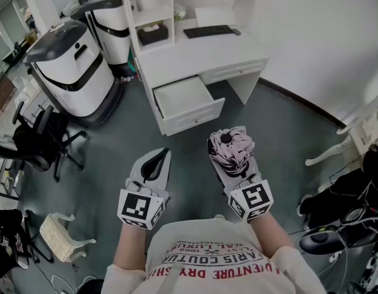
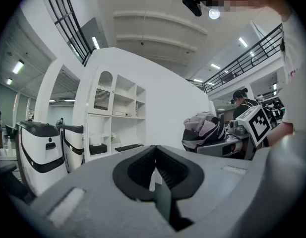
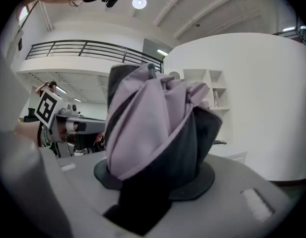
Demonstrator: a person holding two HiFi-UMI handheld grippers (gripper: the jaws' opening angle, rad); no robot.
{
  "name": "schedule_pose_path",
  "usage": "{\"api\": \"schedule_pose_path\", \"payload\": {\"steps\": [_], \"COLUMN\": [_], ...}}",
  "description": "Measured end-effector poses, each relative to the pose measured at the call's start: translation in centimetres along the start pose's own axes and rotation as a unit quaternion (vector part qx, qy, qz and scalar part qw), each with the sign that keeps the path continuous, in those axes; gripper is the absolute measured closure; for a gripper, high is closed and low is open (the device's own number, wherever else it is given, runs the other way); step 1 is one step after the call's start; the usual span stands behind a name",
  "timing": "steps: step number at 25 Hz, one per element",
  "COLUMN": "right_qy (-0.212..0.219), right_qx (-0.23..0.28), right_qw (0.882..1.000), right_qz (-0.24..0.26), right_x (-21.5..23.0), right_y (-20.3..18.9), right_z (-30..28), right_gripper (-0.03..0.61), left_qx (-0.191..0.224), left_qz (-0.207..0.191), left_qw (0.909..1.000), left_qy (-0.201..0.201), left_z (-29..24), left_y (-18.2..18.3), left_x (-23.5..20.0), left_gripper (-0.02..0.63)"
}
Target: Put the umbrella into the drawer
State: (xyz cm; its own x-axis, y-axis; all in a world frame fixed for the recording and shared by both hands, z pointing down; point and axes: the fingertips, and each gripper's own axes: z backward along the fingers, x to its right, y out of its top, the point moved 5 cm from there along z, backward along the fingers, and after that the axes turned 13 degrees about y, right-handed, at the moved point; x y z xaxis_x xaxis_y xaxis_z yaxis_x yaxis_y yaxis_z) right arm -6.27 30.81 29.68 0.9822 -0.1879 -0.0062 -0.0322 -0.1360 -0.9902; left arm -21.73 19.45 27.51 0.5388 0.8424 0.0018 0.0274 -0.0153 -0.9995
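A folded umbrella [image 1: 231, 147], lilac and dark grey, stands upright between the jaws of my right gripper [image 1: 233, 158], which is shut on it. In the right gripper view the umbrella [image 3: 153, 133] fills the middle of the frame. My left gripper [image 1: 155, 164] is shut with nothing in it, held level beside the right one; its closed jaws fill the lower part of the left gripper view [image 2: 155, 175]. Ahead, the white desk [image 1: 195, 54] has its left drawer [image 1: 187, 106] pulled out, and the inside looks bare.
Two white and grey machines [image 1: 72, 66] stand left of the desk. A keyboard [image 1: 208, 31] and a dark box [image 1: 153, 34] lie on the desk. A black office chair [image 1: 38, 143] and a small woven stool [image 1: 63, 237] are at the left. Bags and clutter [image 1: 342, 219] are at the right.
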Motion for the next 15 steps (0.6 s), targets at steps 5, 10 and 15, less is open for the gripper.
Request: {"api": "schedule_pose_path", "payload": {"steps": [5, 10, 15], "right_qy": [-0.001, -0.005, -0.01], "right_qx": [-0.001, -0.005, -0.014], "right_qw": [1.0, 1.0, 1.0], "right_qz": [-0.004, -0.01, -0.025], "right_x": [-0.7, -0.9, -0.4], "right_y": [-0.2, -0.3, -0.8], "right_z": [0.0, -0.3, -0.9], "right_gripper": [0.374, 0.374, 0.373], "left_qx": [-0.003, -0.003, -0.008], "left_qz": [-0.001, 0.004, 0.012], "left_qw": [1.0, 1.0, 0.9999], "left_qy": [-0.001, -0.002, 0.006], "left_z": [0.5, 0.7, 0.5], "left_y": [-0.2, -0.3, -0.9], "left_x": [-0.2, -0.8, -1.3], "left_gripper": [0.609, 0.609, 0.609]}}
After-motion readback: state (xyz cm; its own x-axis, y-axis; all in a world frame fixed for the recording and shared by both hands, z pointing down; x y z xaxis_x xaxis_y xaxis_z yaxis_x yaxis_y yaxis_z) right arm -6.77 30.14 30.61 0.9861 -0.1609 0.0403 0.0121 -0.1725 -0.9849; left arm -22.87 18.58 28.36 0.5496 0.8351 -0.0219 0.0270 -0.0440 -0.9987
